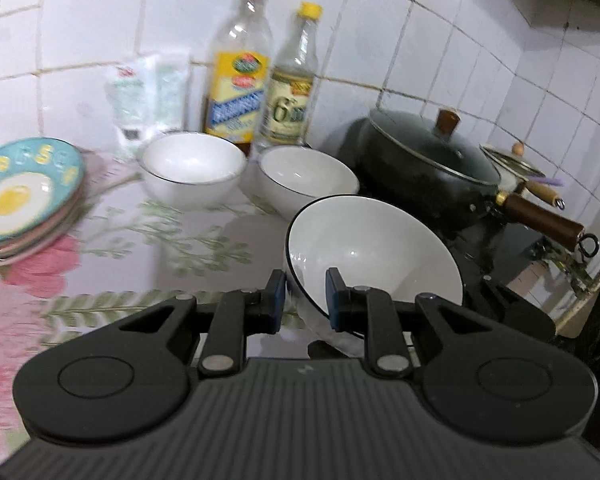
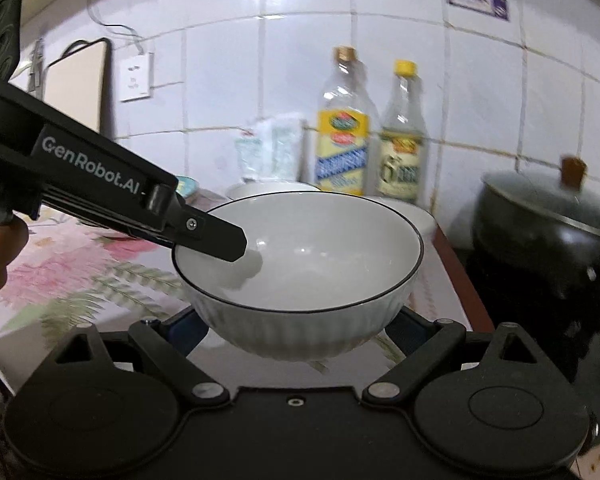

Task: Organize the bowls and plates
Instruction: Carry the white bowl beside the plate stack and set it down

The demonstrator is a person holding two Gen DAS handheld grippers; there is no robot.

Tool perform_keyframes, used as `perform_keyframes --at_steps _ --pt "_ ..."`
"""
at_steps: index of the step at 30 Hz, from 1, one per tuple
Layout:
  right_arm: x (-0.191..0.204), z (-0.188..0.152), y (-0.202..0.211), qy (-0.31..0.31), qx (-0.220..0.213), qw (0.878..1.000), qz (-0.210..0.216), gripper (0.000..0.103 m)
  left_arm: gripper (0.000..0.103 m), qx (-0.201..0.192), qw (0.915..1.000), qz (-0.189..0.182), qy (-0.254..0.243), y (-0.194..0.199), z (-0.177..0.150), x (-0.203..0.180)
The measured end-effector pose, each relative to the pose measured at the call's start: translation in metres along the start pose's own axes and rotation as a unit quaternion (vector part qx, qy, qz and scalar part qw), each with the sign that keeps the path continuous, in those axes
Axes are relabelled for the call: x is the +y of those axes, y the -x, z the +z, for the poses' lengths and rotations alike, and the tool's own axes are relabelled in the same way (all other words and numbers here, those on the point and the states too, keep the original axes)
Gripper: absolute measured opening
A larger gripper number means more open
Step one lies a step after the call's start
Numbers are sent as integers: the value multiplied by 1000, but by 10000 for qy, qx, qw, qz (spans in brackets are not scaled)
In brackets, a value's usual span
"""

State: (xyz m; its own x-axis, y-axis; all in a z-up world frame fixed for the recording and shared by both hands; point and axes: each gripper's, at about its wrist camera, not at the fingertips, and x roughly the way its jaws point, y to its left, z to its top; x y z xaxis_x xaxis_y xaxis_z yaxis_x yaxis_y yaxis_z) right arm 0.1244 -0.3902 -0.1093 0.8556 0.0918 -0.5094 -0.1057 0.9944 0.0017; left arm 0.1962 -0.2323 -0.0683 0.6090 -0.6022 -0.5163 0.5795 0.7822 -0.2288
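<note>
White wall tiles back a counter (image 1: 148, 248) covered in a flowered cloth, and the bowl (image 1: 374, 256) you are carrying is the reference for everything else. Your left gripper (image 1: 302, 300) pinches that bowl's rim, one pad inside and one outside, jaws narrowed onto the thin wall; the bowl hangs tilted because a single-edge grip lets its weight swing it. Your right gripper (image 2: 296, 330) sits under and in front of the same bowl (image 2: 300, 264), fingers spread wide either side of the ribbed base, not visibly touching it, probably there to steady or catch. Just beyond the held bowl, two matching white bowls (image 1: 194, 168) (image 1: 306, 178) stand side by side on the cloth, likely the nesting target. Behind those, two bottles (image 1: 238, 68) (image 1: 290, 80) stand against the tiles. Far left of the bowl lies a stack of plates (image 1: 24, 200), already gathered. Right of the bowl sits a lidded black pan (image 1: 428, 160); keep the tilted rim clear of it.
</note>
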Motion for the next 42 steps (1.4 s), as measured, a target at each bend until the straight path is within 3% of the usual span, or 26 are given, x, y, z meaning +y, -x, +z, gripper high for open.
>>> perform_keyframes --at_steps 12,25,33,36,42 --pt "56 34 -26 691 29 9963 510 97 20 -366 9981 431 256 40 1 55" --pt "86 37 -88 901 539 9900 940 97 21 -108 9895 1183 824 10 -7 102" --pt "87 38 -106 846 749 9863 1202 97 22 -50 9869 1361 861 4 -9 109" --pt "86 37 -111 863 961 9834 1271 97 21 152 9859 1398 904 -2 -11 112" --pt "86 35 -104 884 1092 9825 1220 97 22 361 9856 1173 1164 -3 -14 115"
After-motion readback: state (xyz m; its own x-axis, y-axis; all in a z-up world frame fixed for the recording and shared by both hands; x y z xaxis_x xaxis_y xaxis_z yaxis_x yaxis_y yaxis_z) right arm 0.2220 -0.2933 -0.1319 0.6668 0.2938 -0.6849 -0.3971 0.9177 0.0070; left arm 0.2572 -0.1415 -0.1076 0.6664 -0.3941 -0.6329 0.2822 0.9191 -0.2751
